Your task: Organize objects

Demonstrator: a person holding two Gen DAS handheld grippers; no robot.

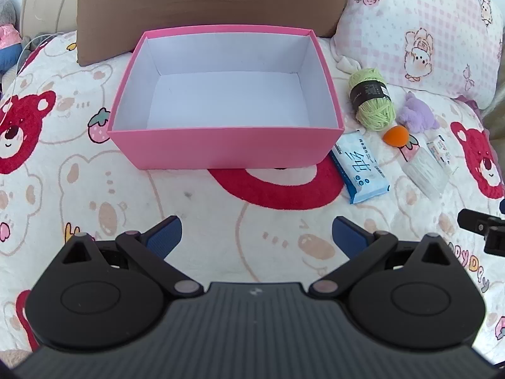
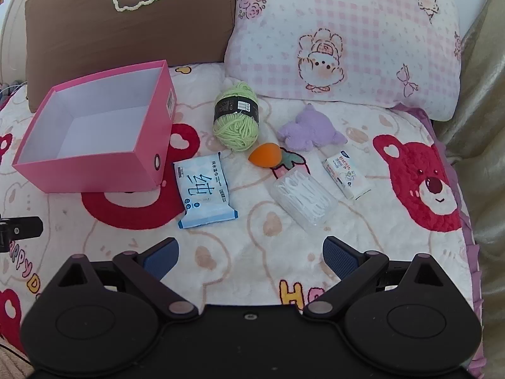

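Nothing packed yet: my left gripper (image 1: 256,232) and right gripper (image 2: 251,254) gape empty; next, lift the tissue pack (image 2: 205,189) beside the pink box (image 2: 91,175).

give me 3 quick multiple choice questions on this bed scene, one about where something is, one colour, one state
1. Where is the orange sponge?
A. inside the box
B. on the blanket, between yarn and purple plush
C. on the pillow

2. What colour is the yarn ball?
A. light green
B. red
C. blue

3. What state is the pink box in?
A. lidded
B. full
C. open and empty

Answers: 1 B, it lies by the yarn and the purple plush; 2 A, pale green strands under a dark label; 3 C, its bare white floor shows.
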